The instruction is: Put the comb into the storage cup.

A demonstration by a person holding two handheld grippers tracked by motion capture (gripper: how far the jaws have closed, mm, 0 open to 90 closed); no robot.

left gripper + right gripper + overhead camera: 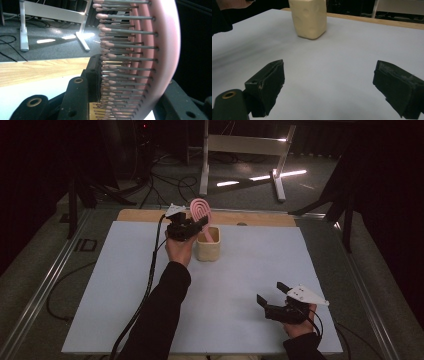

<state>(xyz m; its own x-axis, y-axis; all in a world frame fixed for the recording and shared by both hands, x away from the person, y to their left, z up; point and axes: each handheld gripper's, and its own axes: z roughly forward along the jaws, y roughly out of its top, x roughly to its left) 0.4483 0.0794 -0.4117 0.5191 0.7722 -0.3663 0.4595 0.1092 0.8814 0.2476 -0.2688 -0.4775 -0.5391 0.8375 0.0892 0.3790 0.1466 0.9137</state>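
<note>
A pink hairbrush (201, 210) with grey, pink-tipped bristles stands tilted at the far middle-left of the table, its handle down inside a cream cup (207, 247). My left gripper (192, 226) is shut on the brush just above the cup's rim. In the left gripper view the brush (155, 50) sits between the black jaws, with the left gripper (132, 87) pressing on bristles and back. My right gripper (271, 293) rests near the front right, open, nothing between its jaws. The right gripper view looks past the right gripper (332, 85) to the cup (309, 20).
A white sheet (240, 270) covers the table, with a wooden strip (260, 218) along the far edge. A white metal stand (245, 145) and cables lie on the floor beyond. The cup is the one object standing on the sheet.
</note>
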